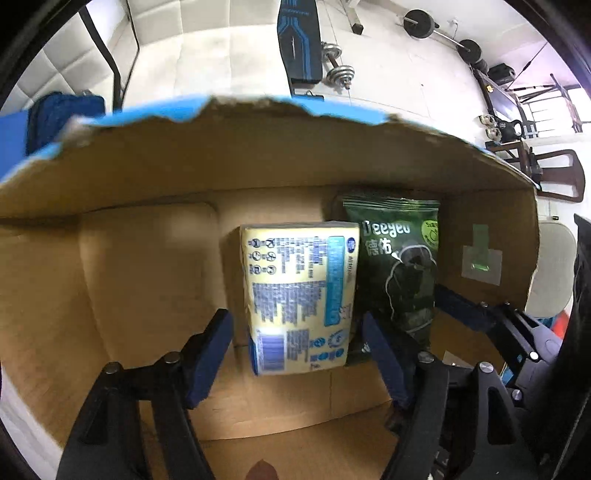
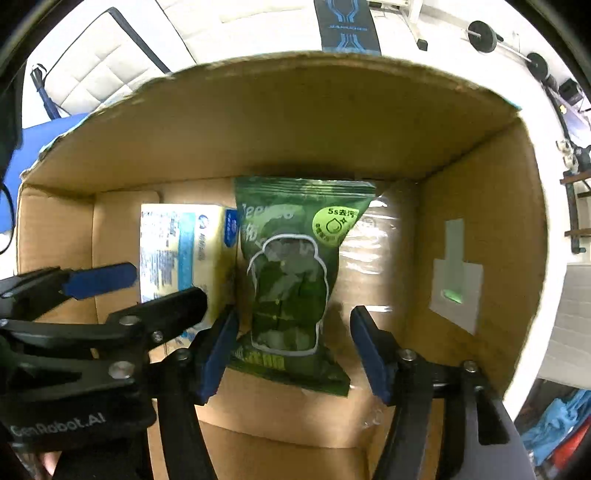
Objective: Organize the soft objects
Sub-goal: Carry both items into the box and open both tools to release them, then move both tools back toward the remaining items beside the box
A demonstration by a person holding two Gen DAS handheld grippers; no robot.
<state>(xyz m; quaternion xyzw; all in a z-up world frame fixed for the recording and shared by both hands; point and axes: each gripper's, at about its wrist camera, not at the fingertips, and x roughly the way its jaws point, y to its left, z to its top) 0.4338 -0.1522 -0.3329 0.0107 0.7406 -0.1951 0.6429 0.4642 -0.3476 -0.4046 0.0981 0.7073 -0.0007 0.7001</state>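
Observation:
Both grippers reach into an open cardboard box (image 1: 147, 266) (image 2: 480, 221). A pale yellow tissue pack (image 1: 299, 295) (image 2: 177, 251) with blue print lies on the box floor. A dark green wipes pouch (image 1: 402, 266) (image 2: 291, 273) lies right beside it, touching it. My left gripper (image 1: 295, 354) is open, its blue-padded fingers either side of the tissue pack's near end, not pressing it. My right gripper (image 2: 293, 350) is open around the near end of the green pouch. The left gripper also shows in the right wrist view (image 2: 147, 288), and a right gripper finger (image 1: 465, 306) shows in the left wrist view.
The box's far wall has a torn blue top edge (image 1: 258, 107). A taped patch (image 2: 456, 291) is on the box's right wall. Beyond the box are a tiled floor, a weight bench (image 1: 299, 40), dumbbells (image 1: 338, 62) and a barbell (image 1: 439, 31).

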